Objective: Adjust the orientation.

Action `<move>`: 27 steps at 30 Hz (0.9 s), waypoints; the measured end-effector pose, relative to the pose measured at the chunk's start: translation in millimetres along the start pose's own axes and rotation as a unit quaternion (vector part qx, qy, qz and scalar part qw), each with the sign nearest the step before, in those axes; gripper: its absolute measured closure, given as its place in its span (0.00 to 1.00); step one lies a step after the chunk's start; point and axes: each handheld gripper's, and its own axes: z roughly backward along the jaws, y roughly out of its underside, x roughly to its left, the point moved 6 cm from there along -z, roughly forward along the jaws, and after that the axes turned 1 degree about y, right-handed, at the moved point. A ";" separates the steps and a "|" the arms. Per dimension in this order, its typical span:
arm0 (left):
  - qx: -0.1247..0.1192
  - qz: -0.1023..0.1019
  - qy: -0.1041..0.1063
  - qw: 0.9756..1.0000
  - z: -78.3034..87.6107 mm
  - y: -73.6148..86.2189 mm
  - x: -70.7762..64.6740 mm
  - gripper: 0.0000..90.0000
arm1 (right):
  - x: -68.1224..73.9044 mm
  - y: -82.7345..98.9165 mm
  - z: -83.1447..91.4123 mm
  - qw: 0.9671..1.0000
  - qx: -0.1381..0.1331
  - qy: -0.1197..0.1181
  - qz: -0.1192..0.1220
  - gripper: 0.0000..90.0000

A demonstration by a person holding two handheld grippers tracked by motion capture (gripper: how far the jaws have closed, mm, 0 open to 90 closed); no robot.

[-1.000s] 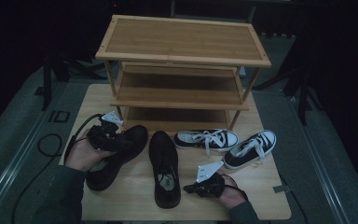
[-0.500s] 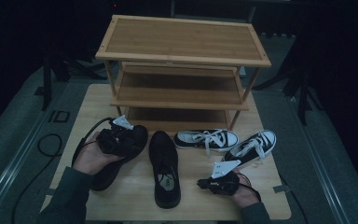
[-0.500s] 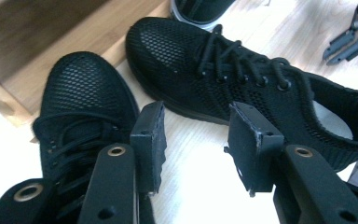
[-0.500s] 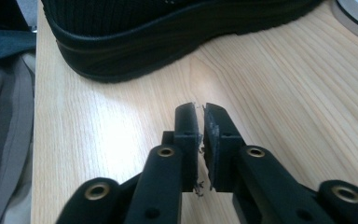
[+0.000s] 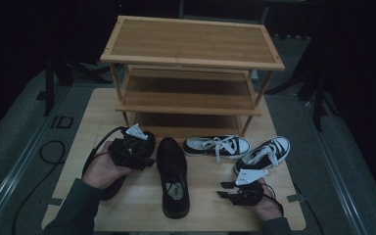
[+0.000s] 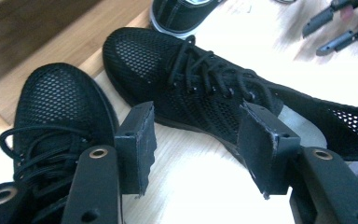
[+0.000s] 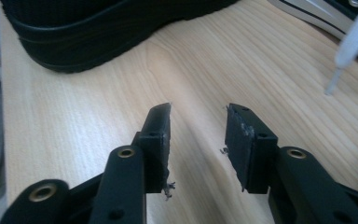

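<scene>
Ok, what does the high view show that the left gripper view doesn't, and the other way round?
High view: the whole three-tier wooden rack and the full pair of white-laced sneakers. Left gripper view: the left tongs close up, jaws open and just been opening, bare table between them, plus the shoes' mesh weave. Shared: the black shoe by the left hand, the middle black shoe, and the right tongs, also open and just been opening, with nothing between them.

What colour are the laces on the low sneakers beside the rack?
White laces, on black canvas sneakers; clearest in the high view.
</scene>
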 end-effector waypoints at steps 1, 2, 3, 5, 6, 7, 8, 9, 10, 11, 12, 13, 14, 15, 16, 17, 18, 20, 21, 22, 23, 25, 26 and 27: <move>0.001 -0.001 0.002 1.000 -0.7 -0.6 -1.4 0.52 | -1.0 1.0 0.7 1.000 0.002 0.004 0.000 0.66; 0.002 -0.004 0.004 1.000 -1.3 -1.4 -2.7 0.52 | -2.0 2.2 1.2 1.000 0.005 0.008 -0.001 0.66; 0.002 -0.004 0.004 1.000 -1.3 -1.4 -2.7 0.53 | -2.0 2.2 1.2 1.000 0.005 0.008 -0.001 0.66; 0.003 -0.008 0.012 1.000 -4.5 -4.8 -7.6 0.53 | -3.3 5.5 3.0 1.000 0.009 0.015 -0.009 0.64; 0.003 -0.010 0.014 1.000 -5.5 -5.9 -9.2 0.53 | -3.6 6.1 3.2 1.000 0.009 0.016 -0.011 0.63; 0.004 -0.011 0.015 1.000 -6.6 -6.7 -10.7 0.53 | -3.8 6.8 3.1 1.000 0.010 0.017 -0.013 0.63; 0.004 -0.011 0.015 1.000 -6.6 -6.7 -10.7 0.53 | -3.8 6.8 3.1 1.000 0.010 0.017 -0.013 0.63; 0.004 -0.011 0.015 1.000 -6.6 -6.7 -10.7 0.53 | -4.3 7.6 3.1 1.000 0.011 0.019 -0.014 0.63; 0.008 -0.016 0.020 1.000 -10.5 -9.3 -16.0 0.53 | -5.3 9.2 3.2 1.000 0.012 0.022 -0.018 0.61; 0.008 -0.015 0.020 1.000 -12.1 -10.1 -17.4 0.53 | -6.0 9.8 3.5 0.999 0.012 0.024 -0.018 0.60; 0.009 -0.016 0.021 1.000 -13.7 -10.7 -18.6 0.53 | -6.3 10.2 3.9 0.999 0.011 0.024 -0.020 0.60; 0.009 -0.016 0.021 1.000 -13.7 -10.7 -18.6 0.53 | -6.3 10.2 3.9 0.999 0.011 0.024 -0.020 0.60; 0.013 -0.020 0.023 0.999 -16.5 -11.8 -21.0 0.52 | -6.8 11.1 4.9 0.999 0.010 0.026 -0.023 0.59; 0.013 -0.020 0.023 0.999 -16.5 -11.8 -21.0 0.52 | -6.8 11.1 4.9 0.999 0.010 0.026 -0.023 0.59; 0.014 -0.023 0.025 0.999 -18.9 -12.9 -23.1 0.52 | -7.6 11.8 6.0 0.999 0.010 0.028 -0.026 0.59; 0.014 -0.023 0.025 0.999 -18.9 -12.9 -23.1 0.52 | -7.7 12.2 6.5 0.999 0.009 0.029 -0.027 0.59; 0.016 -0.024 0.027 0.999 -19.9 -13.5 -24.1 0.52 | -7.5 12.6 7.0 0.999 0.008 0.030 -0.028 0.58; 0.018 -0.026 0.028 0.999 -20.5 -13.9 -24.5 0.52 | -7.0 13.8 7.9 0.999 0.009 0.030 -0.028 0.58; 0.017 -0.025 0.029 0.999 -21.2 -14.2 -25.4 0.52 | -7.1 14.4 8.3 0.999 0.008 0.031 -0.029 0.58; 0.018 -0.026 0.029 0.999 -22.1 -14.4 -26.0 0.52 | -7.2 15.1 8.9 0.999 0.009 0.032 -0.032 0.58; 0.020 -0.027 0.030 0.999 -22.9 -14.7 -26.5 0.52 | -7.5 15.6 9.4 0.999 0.009 0.033 -0.033 0.57; 0.022 -0.029 0.030 0.999 -25.0 -15.4 -27.5 0.52 | -8.1 16.3 10.2 0.999 0.008 0.035 -0.034 0.57; 0.024 -0.030 0.030 0.999 -26.2 -15.7 -27.9 0.52 | -8.5 16.8 11.1 0.999 0.008 0.036 -0.035 0.57; 0.025 -0.030 0.031 0.999 -27.6 -16.1 -28.6 0.52 | -8.7 17.1 11.6 0.999 0.006 0.037 -0.036 0.57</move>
